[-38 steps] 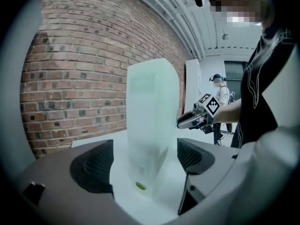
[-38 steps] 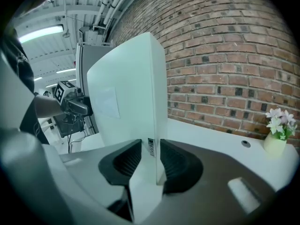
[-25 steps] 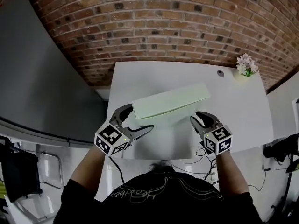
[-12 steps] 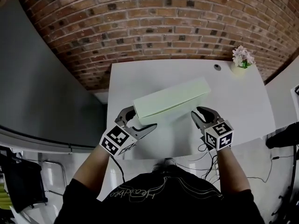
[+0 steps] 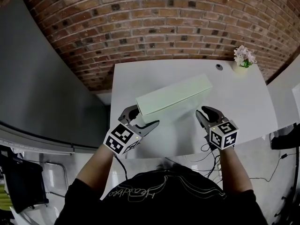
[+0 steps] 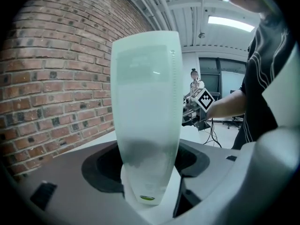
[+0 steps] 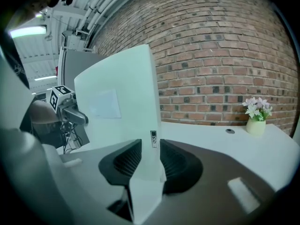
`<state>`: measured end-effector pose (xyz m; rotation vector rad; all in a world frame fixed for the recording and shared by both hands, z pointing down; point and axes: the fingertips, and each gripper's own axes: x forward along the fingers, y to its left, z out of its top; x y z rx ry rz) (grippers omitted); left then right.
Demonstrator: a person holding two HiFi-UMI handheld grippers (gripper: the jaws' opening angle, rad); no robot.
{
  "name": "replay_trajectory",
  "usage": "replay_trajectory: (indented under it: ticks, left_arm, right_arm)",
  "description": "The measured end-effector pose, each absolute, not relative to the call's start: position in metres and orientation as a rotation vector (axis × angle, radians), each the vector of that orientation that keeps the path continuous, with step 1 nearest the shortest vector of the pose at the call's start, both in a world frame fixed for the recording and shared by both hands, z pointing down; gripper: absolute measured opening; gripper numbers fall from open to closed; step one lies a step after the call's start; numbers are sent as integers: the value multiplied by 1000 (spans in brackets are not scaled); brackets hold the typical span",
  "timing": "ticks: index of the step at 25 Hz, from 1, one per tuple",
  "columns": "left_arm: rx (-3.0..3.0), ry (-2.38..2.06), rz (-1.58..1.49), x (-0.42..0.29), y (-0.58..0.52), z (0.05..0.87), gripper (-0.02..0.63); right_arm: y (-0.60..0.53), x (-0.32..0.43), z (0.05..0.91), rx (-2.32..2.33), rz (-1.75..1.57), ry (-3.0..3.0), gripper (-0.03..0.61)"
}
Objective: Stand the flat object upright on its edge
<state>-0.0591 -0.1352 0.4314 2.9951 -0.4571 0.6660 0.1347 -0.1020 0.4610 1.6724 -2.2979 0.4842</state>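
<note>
Box (image 5: 172, 95) is upright on its long edge over the counter (image 5: 243, 97). Left tongs (image 5: 144, 116) have just been closing and now pinch 1 end, right tongs (image 5: 206, 111) are clamped on the other. Both hide the bottom edge up close, so can't tell if it touches down. Dot (image 5: 219, 67) by the flowers (image 5: 245, 57): too small to tell.

Tabletop holdings, by count
box (image 5: 172, 95), pale green, flat: 1; left gripper (image 5: 142, 118), jaws lately closing with the box end between them, and right gripper (image 5: 204, 112): 2 in all; table (image 5: 243, 107), white: 1; vase of flowers (image 5: 244, 59): 1; dark round fitting (image 5: 219, 67) in the tabletop: 1.
</note>
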Motion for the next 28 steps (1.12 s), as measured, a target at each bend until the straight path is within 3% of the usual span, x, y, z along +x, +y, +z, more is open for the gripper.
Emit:
replay_trajectory:
  ticks: [7,9,16,28]
  left_arm:
    - [2973,-574,651,-67,-130,430,306]
    - [2958,-627,643,-71,-128,429,307]
    - [2871,-837,635,-80,-116,431,307]
    - [2669,-1196,647,-89,-85,432,307]
  right_arm:
    - [-92,125,482,1582,565,-2303,112]
    - [-90,119,485,1550,575,-2320,64]
    - [-67,94,486,1337,614,-2453,6]
    - [-40,76,481,1028,633,-2593,5]
